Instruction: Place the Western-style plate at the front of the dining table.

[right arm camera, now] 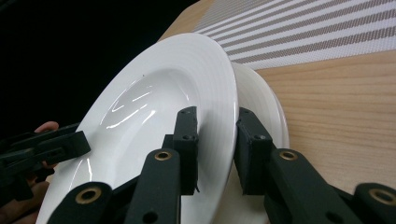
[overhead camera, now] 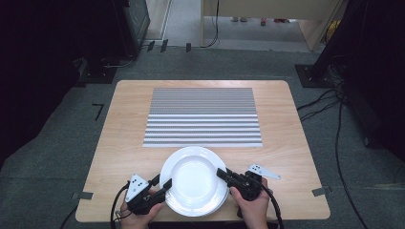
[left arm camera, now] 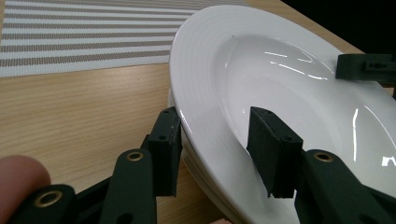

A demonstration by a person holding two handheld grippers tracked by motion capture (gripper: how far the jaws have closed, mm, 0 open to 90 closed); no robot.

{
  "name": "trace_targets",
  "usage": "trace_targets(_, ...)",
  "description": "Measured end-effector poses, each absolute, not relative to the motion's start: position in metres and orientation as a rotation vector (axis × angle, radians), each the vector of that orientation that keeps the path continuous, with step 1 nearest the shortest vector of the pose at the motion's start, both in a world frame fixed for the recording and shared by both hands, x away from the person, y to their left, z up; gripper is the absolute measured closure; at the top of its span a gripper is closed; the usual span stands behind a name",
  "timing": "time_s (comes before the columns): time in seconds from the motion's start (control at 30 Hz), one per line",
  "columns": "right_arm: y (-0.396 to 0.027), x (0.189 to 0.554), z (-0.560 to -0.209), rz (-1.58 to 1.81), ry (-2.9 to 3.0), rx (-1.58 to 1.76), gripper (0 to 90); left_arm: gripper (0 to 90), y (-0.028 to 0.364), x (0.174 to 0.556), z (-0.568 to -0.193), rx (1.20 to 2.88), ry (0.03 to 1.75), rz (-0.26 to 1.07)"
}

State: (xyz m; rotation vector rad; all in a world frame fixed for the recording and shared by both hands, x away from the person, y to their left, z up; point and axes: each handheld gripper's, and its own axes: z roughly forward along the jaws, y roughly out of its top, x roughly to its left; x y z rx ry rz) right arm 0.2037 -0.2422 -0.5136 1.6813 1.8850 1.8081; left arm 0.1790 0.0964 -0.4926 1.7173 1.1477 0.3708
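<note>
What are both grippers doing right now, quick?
Left gripper: jaws straddle the rim of the top white ceramic plate, a gap at one jaw; open.
Right gripper: shut on the same plate's rim.

No legible text, labels or signs.

White plates (overhead camera: pixel 196 179), striped mat (overhead camera: pixel 203 117), table (overhead camera: pixel 124 124)

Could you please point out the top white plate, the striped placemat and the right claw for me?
top white plate (overhead camera: pixel 193 179): high view, on its shallow centre.
striped placemat (overhead camera: pixel 203 117): high view, on the middle of its weave.
right claw (right arm camera: pixel 215 140): right gripper view, midway between its fingertips, at the plate's rim.
</note>
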Motion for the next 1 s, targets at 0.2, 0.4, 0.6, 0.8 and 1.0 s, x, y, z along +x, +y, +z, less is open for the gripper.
trace_targets(0.2, -0.236, 0.196, -0.506, 1.778, 1.835, 1.642, 74.7, 59.9, 0.099, 0.183, -0.494, 1.671, 1.189, 0.334)
trace_targets(0.4, -0.233, 0.193, -0.5, 1.773, 1.803, 1.633, 75.8, 62.9, 0.102, 0.187, -0.494, 1.638, 1.211, 0.291)
trace_targets(0.6, -0.231, 0.193, -0.498, 1.766, 1.786, 1.654, 76.0, 64.4, 0.102, 0.191, -0.491, 1.615, 1.231, 0.292)
trace_targets(0.8, -0.232, 0.193, -0.491, 1.78, 1.766, 1.65, 76.7, 66.0, 0.102, 0.195, -0.484, 1.593, 1.222, 0.288)
trace_targets(1.0, -0.233, 0.196, -0.488, 1.78, 1.75, 1.655, 76.7, 66.8, 0.1, 0.199, -0.479, 1.593, 1.215, 0.304)
